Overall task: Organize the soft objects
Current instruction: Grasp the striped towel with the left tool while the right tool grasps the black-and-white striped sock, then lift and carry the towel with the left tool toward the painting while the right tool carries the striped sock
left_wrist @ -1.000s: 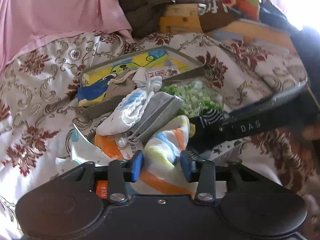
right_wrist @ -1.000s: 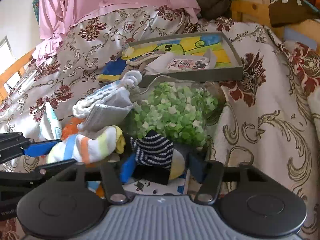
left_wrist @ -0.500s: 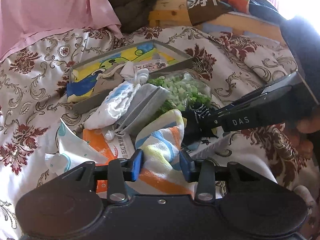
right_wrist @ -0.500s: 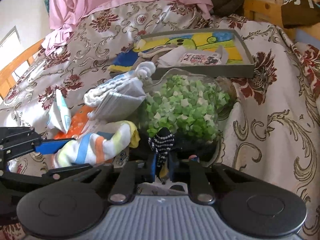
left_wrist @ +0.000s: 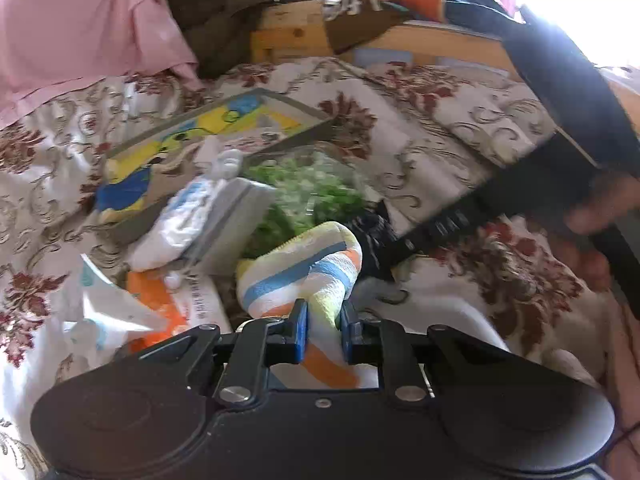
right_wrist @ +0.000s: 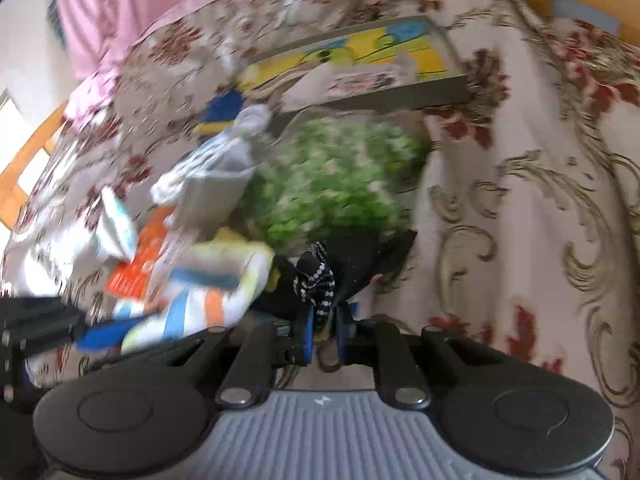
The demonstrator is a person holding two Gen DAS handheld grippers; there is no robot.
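- Left gripper (left_wrist: 323,330): blue pads clenched on the striped sock (left_wrist: 298,268), which rises from between the pads and curls over toward the far right. Sock bands: white, blue, orange, yellow-green.
- In the right wrist view the same sock (right_wrist: 208,292) lies near left, its toe end just beside the dark sock; image blurred.
- Right gripper (right_wrist: 323,330): pads closed tight on the dark sock (right_wrist: 316,280), black with white dotted stripes; its loose end bunches up just beyond the pads. Seen from the left wrist, this gripper (left_wrist: 380,248) enters from the right and the dark sock (left_wrist: 372,232) touches the striped sock's far end.
- Just beyond both socks: clear bag of green bits (right_wrist: 336,184), resting on the bed.
- Left of the bag: grey folded cloth (left_wrist: 236,220) with a white-and-blue knit piece (left_wrist: 184,220) lying against its left side.
- Near left: orange-and-white packet (left_wrist: 180,300) and a crumpled white wrapper (left_wrist: 108,308), touching each other.
- Far of the bag: shallow grey tray (left_wrist: 304,110) with a yellow-blue cartoon print inside; some cloth and a small printed packet lie in it, details blurred.
- All on a floral bedspread (right_wrist: 520,180). Pink sheet (left_wrist: 80,20) at far left, wooden frame (left_wrist: 292,36) far behind.
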